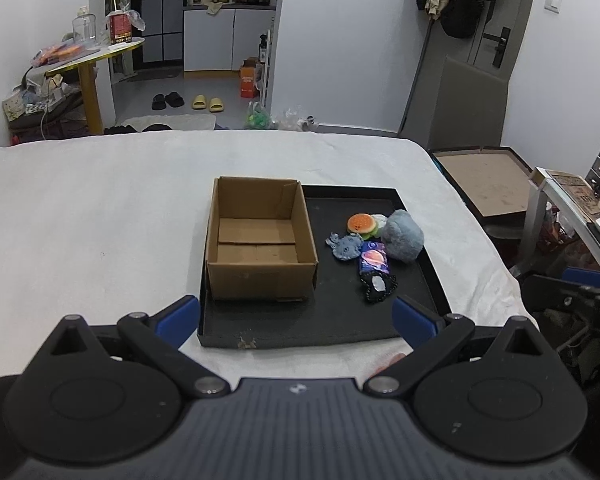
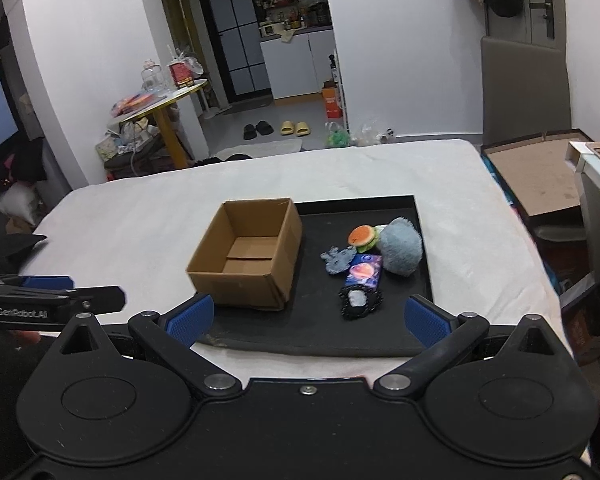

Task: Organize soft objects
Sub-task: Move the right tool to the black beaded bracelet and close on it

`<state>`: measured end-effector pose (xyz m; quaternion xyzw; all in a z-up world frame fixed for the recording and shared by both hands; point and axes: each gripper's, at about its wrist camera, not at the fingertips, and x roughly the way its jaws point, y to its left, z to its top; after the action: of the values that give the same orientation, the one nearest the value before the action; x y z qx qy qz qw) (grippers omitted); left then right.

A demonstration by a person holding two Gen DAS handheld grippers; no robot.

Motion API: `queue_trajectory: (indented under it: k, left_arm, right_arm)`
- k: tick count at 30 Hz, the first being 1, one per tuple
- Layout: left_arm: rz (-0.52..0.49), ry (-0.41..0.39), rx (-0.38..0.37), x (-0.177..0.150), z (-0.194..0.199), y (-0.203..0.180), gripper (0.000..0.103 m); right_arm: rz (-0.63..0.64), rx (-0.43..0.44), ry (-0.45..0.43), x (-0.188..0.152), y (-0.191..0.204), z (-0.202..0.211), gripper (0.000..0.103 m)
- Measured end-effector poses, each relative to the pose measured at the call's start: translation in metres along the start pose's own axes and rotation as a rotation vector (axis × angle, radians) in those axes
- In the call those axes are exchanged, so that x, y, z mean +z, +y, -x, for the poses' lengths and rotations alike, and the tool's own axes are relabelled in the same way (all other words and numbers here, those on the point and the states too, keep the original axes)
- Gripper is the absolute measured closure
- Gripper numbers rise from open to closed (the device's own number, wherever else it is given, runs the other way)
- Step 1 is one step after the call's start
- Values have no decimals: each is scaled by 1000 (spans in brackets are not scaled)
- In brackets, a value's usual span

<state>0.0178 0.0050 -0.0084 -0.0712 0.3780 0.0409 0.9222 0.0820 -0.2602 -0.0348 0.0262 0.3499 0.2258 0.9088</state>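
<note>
Both grippers, left gripper point(image 1: 296, 316) and right gripper point(image 2: 306, 316), hover spread and empty, so nothing's started. Soft toys point(image 2: 370, 258) sit on the black tray point(image 2: 320, 336) beside the cardboard box point(image 2: 246, 264) (empty); next, probably grab one.

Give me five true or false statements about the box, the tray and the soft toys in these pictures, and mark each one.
1. The brown cardboard box holds the soft toys. False: it is empty; they lie beside it on the black tray.
2. The fluffy grey-blue plush ball lies on the tray. True.
3. The left tool is shut on a toy. False: it is open and holds nothing.
4. The orange burger-shaped plush lies next to the plush ball. True.
5. The right tool is open and holds nothing. True.
</note>
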Motion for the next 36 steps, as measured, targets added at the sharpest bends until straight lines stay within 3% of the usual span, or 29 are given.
queue_trajectory:
  k: [17,36]
  left_arm:
    - [35,-20,105,32,-53,23,2]
    - [74,43,184,42,-139,40,2]
  right_arm:
    - [26,6,52,40,-43,-63,0]
    - [70,-13,198,28,-84,-163,0]
